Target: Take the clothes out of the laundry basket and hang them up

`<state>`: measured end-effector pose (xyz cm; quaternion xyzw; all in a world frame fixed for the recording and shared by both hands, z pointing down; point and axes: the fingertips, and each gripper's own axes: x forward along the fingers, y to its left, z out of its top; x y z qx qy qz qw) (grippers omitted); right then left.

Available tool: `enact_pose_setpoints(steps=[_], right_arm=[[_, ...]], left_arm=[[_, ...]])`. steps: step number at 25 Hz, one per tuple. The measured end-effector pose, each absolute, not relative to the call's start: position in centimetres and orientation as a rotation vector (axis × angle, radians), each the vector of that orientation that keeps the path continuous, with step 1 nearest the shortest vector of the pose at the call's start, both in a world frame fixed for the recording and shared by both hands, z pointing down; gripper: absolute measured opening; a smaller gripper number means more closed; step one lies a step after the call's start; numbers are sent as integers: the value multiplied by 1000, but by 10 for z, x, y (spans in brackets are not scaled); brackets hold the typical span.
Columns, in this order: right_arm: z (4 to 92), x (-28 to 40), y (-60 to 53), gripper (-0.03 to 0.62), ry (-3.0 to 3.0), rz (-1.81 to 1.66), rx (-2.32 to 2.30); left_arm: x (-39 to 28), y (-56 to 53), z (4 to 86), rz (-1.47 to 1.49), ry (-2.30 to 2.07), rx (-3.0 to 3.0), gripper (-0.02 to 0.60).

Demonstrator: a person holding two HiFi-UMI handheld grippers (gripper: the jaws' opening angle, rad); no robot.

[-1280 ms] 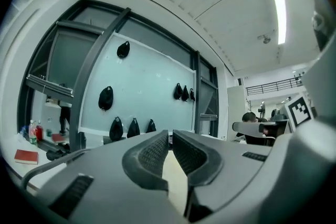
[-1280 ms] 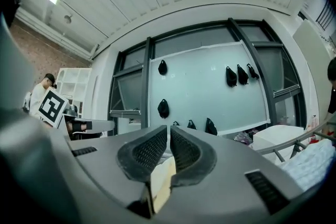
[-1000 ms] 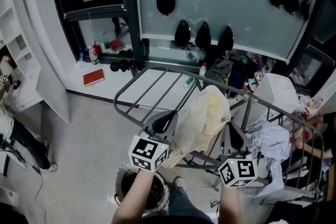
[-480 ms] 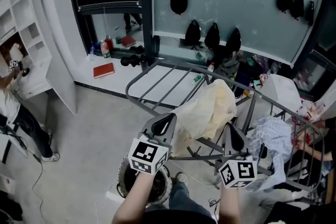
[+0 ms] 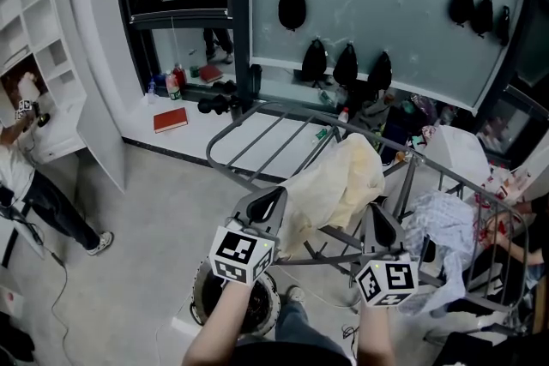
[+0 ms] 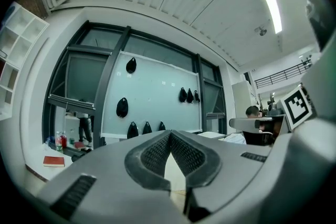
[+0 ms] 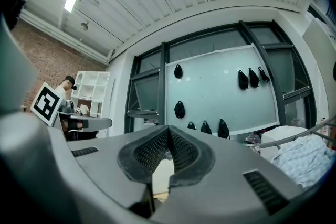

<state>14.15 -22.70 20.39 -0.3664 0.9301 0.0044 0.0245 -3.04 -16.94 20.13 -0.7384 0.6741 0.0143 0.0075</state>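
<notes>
Cream-yellow cloth garment (image 5: 339, 184): draped over grey metal drying rack (image 5: 244, 175), just ahead of left gripper (image 5: 274, 193) and right gripper (image 5: 375, 212); both jaws pressed together.

A grey drying rack (image 5: 296, 110) carried a cream garment (image 5: 339, 184) and a pale blue garment (image 5: 442, 223); the laundry basket (image 5: 206, 291) stood on the floor (image 5: 146, 219).

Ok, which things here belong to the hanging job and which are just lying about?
On the job: cream garment, drying rack, laundry basket, pale blue garment.
Lying about: red book, bottles, white shelves, black pouches on the glass.
</notes>
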Motion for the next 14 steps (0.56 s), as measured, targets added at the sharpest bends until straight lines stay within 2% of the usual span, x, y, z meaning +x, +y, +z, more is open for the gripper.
enact_pose_setpoints(steps=[14], right_arm=[[209,139,-234,2,2897,-2,-1131]], left_arm=[[-33,-179,211,32,2127,-2327,20]])
